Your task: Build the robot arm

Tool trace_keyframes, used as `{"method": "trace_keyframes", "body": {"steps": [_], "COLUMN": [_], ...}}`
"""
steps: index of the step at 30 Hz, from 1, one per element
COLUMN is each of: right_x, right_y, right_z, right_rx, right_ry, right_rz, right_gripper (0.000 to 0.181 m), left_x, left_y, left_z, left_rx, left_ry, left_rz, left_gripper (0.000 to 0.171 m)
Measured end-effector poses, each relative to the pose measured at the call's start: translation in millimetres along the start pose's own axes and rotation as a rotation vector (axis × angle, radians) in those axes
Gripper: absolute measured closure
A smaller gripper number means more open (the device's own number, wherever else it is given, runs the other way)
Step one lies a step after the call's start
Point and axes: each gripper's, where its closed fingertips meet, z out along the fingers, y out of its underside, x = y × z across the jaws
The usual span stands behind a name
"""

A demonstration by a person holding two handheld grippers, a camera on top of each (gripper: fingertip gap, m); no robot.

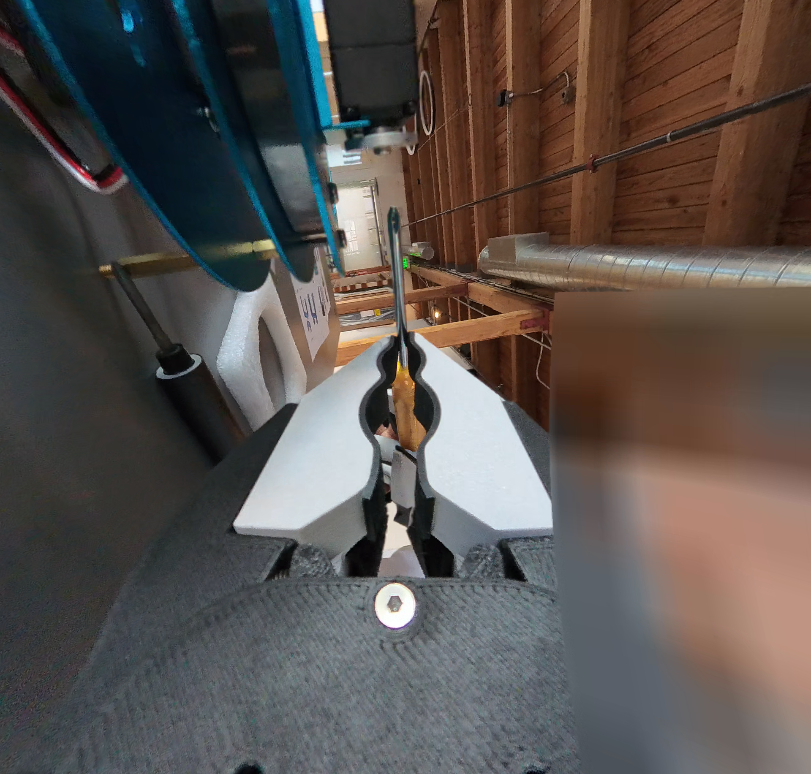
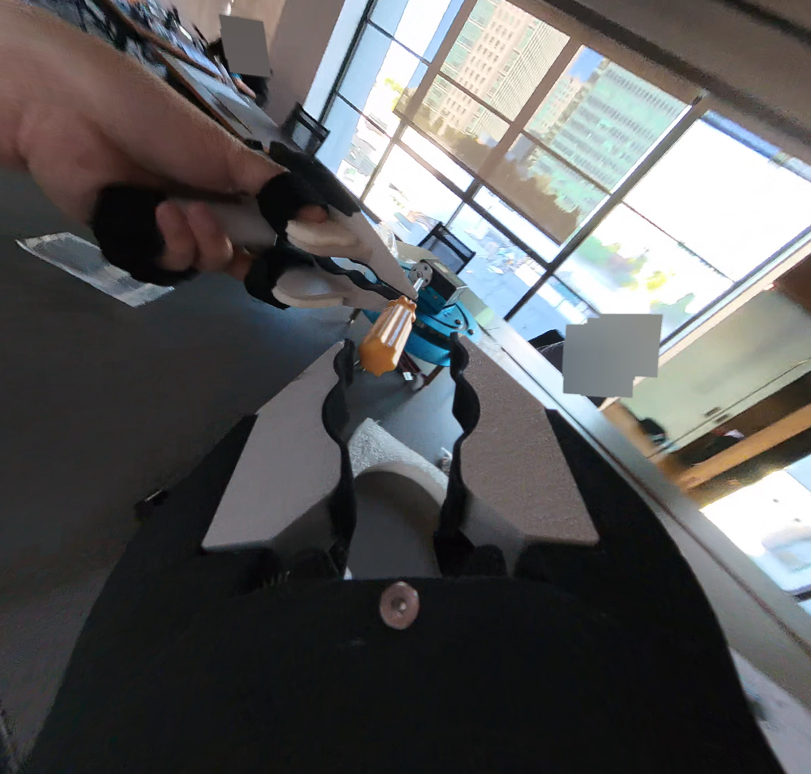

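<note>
My left gripper (image 1: 401,341) is shut on a screwdriver (image 1: 397,270). Its metal shaft sticks out past the fingertips and its orange handle sits between the jaws. In the right wrist view the left gripper (image 2: 410,297), held by a hand (image 2: 87,108), pinches the shaft, and the orange handle (image 2: 388,340) hangs toward me. The tip is close to a blue round device (image 2: 439,327) with a small grey motor (image 2: 439,277) on top. The device fills the upper left of the left wrist view (image 1: 184,138). My right gripper (image 2: 399,349) is open and empty, just behind the orange handle.
A dark grey table (image 2: 131,380) carries the blue device. A white foam piece (image 1: 259,349) and a black cylinder (image 1: 193,397) lie beside the device. Large windows (image 2: 548,160) stand behind the table. Wooden beams and a silver duct (image 1: 636,266) are overhead.
</note>
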Motion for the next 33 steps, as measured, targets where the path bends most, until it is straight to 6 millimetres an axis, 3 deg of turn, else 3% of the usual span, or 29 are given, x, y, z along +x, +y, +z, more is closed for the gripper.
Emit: {"method": "trace_keyframes", "body": {"steps": [1,5,19,25,33], "right_x": [-1.5,-4.0,0.4,-3.6,-3.6], "right_y": [-1.0,-2.3,-1.4,-0.1,0.3], "right_z": [1.1,5.4,16.2,31.4,33.8], "right_rx": [-0.007,-0.020,-0.087,-0.137,-0.133], "right_ry": [0.002,0.016,0.151,0.152,0.155], "right_rz": [-0.033,-0.027,-0.082,-0.141,-0.150], "right_gripper": [0.139,0.164,0.167,0.166,0.166], "left_x": [-0.5,0.4,-1.1,-5.8,-6.0], "left_y": [1.0,5.9,-1.1,-13.2,-15.2], "left_z": [0.5,3.8,5.1,-2.3,-2.7], "left_rx": [-0.002,-0.015,-0.007,0.050,0.056], "left_ry": [0.001,0.017,0.045,0.058,0.057], "left_rz": [-0.009,-0.030,-0.059,-0.089,-0.073], "left_gripper": [0.170,0.169,0.170,0.169,0.170]}}
